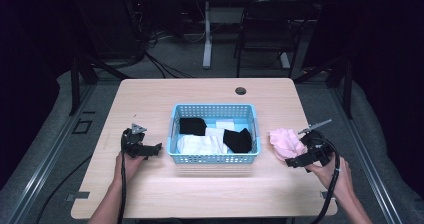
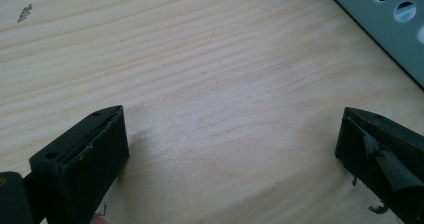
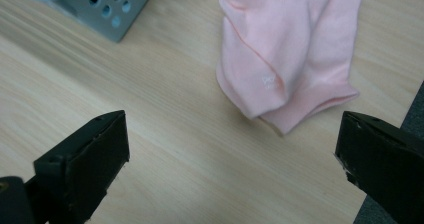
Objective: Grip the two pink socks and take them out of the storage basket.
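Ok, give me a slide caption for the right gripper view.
Open right gripper above the table, pink sock lying ahead, blue basket corner beyond.

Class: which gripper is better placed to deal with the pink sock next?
Probably the right gripper: its jaws stand open just short of the pink sock, right of the basket. The left gripper is open across that basket.

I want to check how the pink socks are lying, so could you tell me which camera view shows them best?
The right gripper view: the pink socks lie close up on the table, folds clear. The high view shows them small, right of the basket. The left gripper view faces bare wood.
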A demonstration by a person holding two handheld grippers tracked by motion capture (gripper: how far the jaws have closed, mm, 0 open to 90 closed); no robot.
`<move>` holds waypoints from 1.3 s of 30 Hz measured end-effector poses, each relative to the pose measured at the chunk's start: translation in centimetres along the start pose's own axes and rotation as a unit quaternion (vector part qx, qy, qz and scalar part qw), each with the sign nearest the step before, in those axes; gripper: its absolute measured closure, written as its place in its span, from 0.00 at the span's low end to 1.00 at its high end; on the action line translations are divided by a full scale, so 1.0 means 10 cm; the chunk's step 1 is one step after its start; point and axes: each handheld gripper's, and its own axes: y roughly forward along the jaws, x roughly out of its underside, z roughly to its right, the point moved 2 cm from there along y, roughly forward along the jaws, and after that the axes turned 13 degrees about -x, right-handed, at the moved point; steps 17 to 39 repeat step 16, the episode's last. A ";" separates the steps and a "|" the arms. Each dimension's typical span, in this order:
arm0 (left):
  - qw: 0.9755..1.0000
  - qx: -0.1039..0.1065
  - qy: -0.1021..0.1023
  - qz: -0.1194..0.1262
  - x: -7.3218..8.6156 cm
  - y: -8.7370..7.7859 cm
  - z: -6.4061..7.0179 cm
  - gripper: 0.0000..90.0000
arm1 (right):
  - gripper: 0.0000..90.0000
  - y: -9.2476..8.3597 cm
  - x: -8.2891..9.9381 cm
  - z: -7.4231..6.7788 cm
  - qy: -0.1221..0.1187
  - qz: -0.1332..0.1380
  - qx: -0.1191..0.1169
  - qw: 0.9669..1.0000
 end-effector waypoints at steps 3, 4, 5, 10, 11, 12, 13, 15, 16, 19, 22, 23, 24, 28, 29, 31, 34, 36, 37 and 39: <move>1.000 0.001 0.001 0.001 0.00 0.00 0.00 0.00 | 0.02 0.11 0.13 0.05 0.003 0.000 -0.004 1.000; 1.000 0.003 0.002 0.000 0.00 0.00 0.00 0.00 | 0.02 0.20 0.19 0.07 0.000 -0.024 0.008 1.000; 1.000 0.002 0.002 0.001 -0.01 0.01 0.00 0.00 | 0.02 0.22 0.21 0.09 -0.004 -0.037 0.019 0.999; 1.000 0.003 0.003 0.000 -0.01 0.01 0.00 0.00 | 0.02 0.29 0.25 0.17 0.006 -0.043 0.019 0.999; 1.000 0.003 0.003 0.000 -0.01 0.01 0.00 0.00 | 0.02 0.30 0.26 0.18 0.005 -0.046 0.020 0.999; 1.000 0.003 0.003 0.000 -0.01 0.01 0.00 0.00 | 0.02 0.31 0.26 0.19 0.010 -0.043 0.015 0.999; 1.000 0.004 0.004 0.000 -0.01 0.01 0.00 0.00 | 0.02 0.33 0.27 0.20 0.012 -0.042 0.023 0.999; 1.000 0.004 0.004 0.000 -0.01 0.01 0.00 0.00 | 0.02 0.31 0.27 0.21 0.007 -0.055 0.022 0.998; 1.000 0.004 0.004 0.000 -0.01 0.01 0.00 0.00 | 0.02 0.31 0.27 0.21 0.007 -0.055 0.022 0.998; 1.000 0.004 0.004 0.000 -0.01 0.01 0.00 0.00 | 0.02 0.31 0.27 0.21 0.007 -0.055 0.022 0.998; 1.000 0.004 0.004 0.000 -0.01 0.01 0.00 0.00 | 0.02 0.31 0.27 0.21 0.007 -0.055 0.022 0.998; 1.000 0.004 0.004 0.000 -0.01 0.01 0.00 0.00 | 0.02 0.31 0.27 0.21 0.007 -0.055 0.022 0.998; 1.000 0.004 0.004 0.000 -0.01 0.01 0.00 0.00 | 0.02 0.31 0.27 0.21 0.007 -0.055 0.022 0.998; 1.000 0.004 0.004 0.000 -0.01 0.01 0.00 0.00 | 0.02 0.31 0.27 0.21 0.007 -0.055 0.022 0.998; 1.000 0.004 0.004 0.000 -0.01 0.01 0.00 0.00 | 0.02 0.31 0.27 0.21 0.007 -0.055 0.022 0.998; 1.000 0.004 0.004 0.000 -0.01 0.01 0.00 0.00 | 0.02 0.31 0.27 0.21 0.007 -0.055 0.022 0.998; 1.000 0.004 0.004 0.000 -0.01 0.01 0.00 0.00 | 0.02 0.31 0.27 0.21 0.007 -0.055 0.022 0.998; 1.000 0.004 0.004 0.000 -0.01 0.01 0.00 0.00 | 0.02 0.31 0.27 0.21 0.007 -0.055 0.022 0.998; 1.000 0.004 0.004 0.000 -0.01 0.01 0.00 0.00 | 0.02 0.31 0.27 0.21 0.007 -0.055 0.022 0.998; 1.000 0.004 0.004 0.000 -0.01 0.01 0.00 0.00 | 0.02 0.31 0.27 0.21 0.007 -0.055 0.022 0.998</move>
